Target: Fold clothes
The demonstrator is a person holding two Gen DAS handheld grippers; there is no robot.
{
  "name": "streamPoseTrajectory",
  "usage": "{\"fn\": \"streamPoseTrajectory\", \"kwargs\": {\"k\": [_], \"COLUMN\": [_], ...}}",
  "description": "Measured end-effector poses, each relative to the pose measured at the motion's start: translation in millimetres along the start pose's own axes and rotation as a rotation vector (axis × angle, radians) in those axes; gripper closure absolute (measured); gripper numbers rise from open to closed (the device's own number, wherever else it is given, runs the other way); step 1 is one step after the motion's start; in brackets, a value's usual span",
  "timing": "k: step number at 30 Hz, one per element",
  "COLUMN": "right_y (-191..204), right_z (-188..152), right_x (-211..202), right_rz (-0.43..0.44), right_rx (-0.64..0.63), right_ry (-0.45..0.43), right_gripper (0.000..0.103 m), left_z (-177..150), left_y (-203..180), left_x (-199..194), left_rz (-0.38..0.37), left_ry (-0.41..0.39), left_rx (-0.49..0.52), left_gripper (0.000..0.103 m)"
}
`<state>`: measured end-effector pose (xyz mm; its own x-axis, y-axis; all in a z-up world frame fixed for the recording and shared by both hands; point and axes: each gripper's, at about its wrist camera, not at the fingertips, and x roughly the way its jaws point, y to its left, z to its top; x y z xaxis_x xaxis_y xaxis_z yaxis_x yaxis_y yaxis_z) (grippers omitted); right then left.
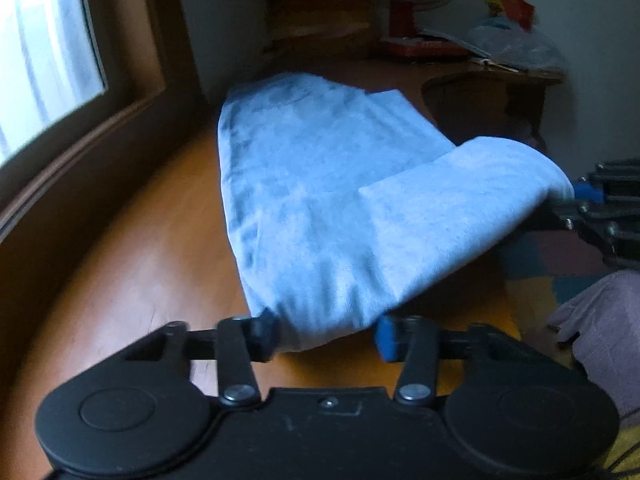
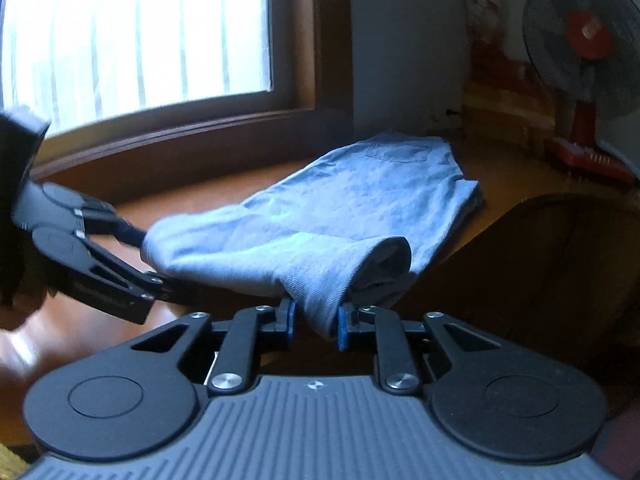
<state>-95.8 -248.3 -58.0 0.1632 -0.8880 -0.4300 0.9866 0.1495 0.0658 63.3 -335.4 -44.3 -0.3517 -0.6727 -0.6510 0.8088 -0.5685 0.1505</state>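
A light blue denim garment [image 1: 320,184] [image 2: 360,196] lies lengthwise on the brown wooden table [image 1: 152,240] [image 2: 516,184], with a sewn pocket showing at its far end. My left gripper [image 1: 326,336] [image 2: 148,258] is shut on the near end of it, and the cloth fills the gap between both pads. My right gripper [image 2: 316,322] [image 1: 576,206] is shut on a rolled corner of the same garment. That corner is lifted off the table on the right side.
A window [image 1: 44,64] [image 2: 136,36] runs along the table's left side. At the far end stand a red fan [image 1: 404,4] [image 2: 584,64] and a plastic bag [image 1: 516,48]. A dark chair back [image 2: 560,264] [image 1: 476,100] rises at the right edge. A person's purple sleeve [image 1: 604,340] is close by.
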Motion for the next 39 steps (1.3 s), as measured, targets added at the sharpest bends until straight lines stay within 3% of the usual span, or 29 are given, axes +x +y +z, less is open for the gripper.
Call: {"fn": "streamPoseTrajectory", "kwargs": {"k": [7, 11, 16, 20, 26, 30, 35, 39], "right_y": [-7, -11, -38, -54, -82, -108, -139, -155], "right_z": [8, 16, 33, 45, 68, 79, 77, 65], "right_x": [-35, -51, -38, -29, 10, 52, 116, 152], "right_rz": [0.063, 0.095, 0.168, 0.189, 0.224, 0.224, 0.175, 0.178], "right_rx": [0.010, -0.015, 0.109, 0.126, 0.133, 0.119, 0.115, 0.112], "right_ry": [-0.010, 0.004, 0.062, 0.031, -0.014, -0.010, 0.060, 0.127], "right_gripper": [0.084, 0.084, 0.083, 0.084, 0.083, 0.083, 0.081, 0.069], "left_z": [-2, 4, 26, 47, 80, 101, 114, 114], "left_y": [-4, -13, -12, -7, 3, 15, 23, 18], "left_x": [-44, -54, -48, -43, -17, 24, 87, 106], "left_rz": [-0.052, -0.034, -0.006, 0.029, 0.107, 0.160, 0.204, 0.250], "left_ry": [-0.047, -0.018, 0.016, 0.006, -0.005, 0.019, 0.115, 0.161], "left_rx": [-0.075, -0.083, -0.107, -0.120, -0.127, -0.153, -0.179, -0.181], "left_gripper": [0.064, 0.063, 0.060, 0.059, 0.054, 0.049, 0.048, 0.041]}}
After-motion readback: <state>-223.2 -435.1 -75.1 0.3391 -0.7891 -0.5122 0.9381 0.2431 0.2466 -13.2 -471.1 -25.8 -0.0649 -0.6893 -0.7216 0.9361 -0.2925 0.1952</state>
